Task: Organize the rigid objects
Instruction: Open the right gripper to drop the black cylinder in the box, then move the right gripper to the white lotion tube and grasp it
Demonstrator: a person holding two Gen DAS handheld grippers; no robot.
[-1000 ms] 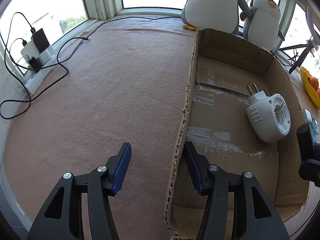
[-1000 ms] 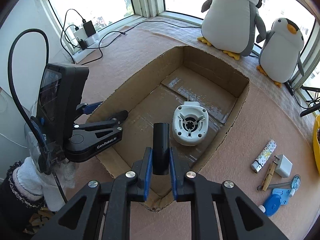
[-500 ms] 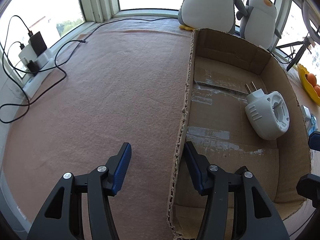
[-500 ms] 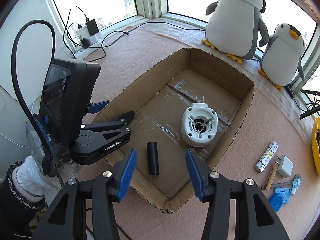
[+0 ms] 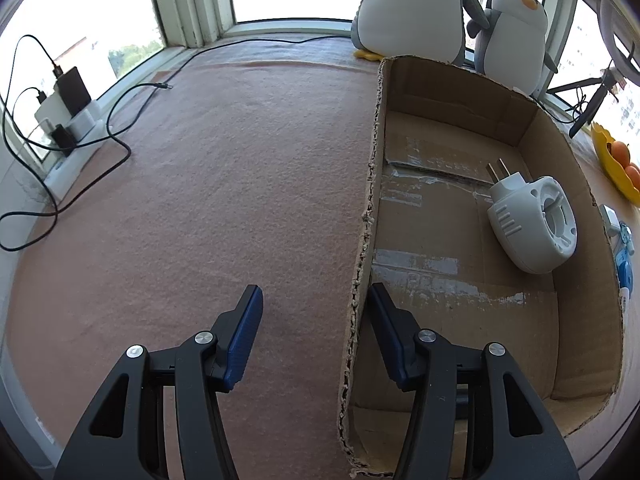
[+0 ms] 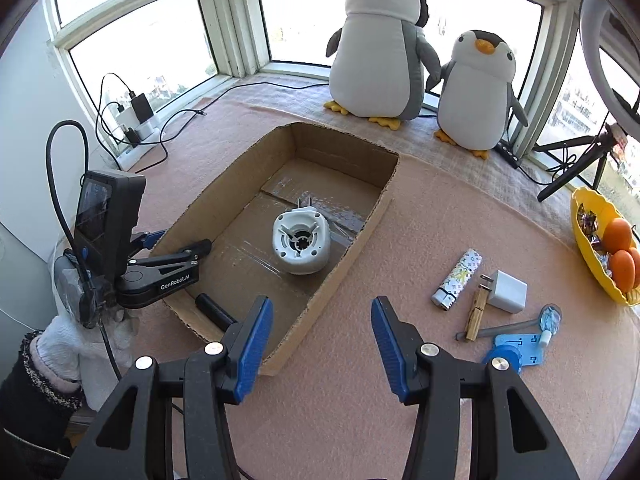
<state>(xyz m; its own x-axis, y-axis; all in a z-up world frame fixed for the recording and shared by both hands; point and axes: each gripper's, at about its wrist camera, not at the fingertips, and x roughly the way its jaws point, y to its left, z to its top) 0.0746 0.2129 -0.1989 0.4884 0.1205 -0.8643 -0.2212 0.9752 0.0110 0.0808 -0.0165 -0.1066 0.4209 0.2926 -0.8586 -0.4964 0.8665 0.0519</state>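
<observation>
An open cardboard box (image 6: 360, 236) lies on the pink cloth. Inside it are a white plug-in device (image 6: 302, 242), also in the left wrist view (image 5: 536, 224), and a black cylinder (image 6: 214, 308) lying by the near left corner. My right gripper (image 6: 322, 304) hangs open with nothing between its fingers, over the box's near right corner and the cloth. My left gripper (image 5: 314, 292) is open and straddles the box's left wall (image 5: 372, 160), one finger inside and one outside; the right wrist view shows the left gripper (image 6: 182, 240) at that wall.
Right of the box lie a patterned lighter (image 6: 460, 276), a white charger (image 6: 506, 290), a wooden clothespin (image 6: 476, 314) and a blue piece (image 6: 516, 350). A yellow bowl (image 6: 588, 216) holds oranges. Two plush penguins (image 6: 380, 48) stand by the window. A power strip (image 6: 136, 120) with cables is far left.
My right gripper opened and let go of the black cylinder, which now lies in the box. It then drew back up and to the right. The left gripper stayed put.
</observation>
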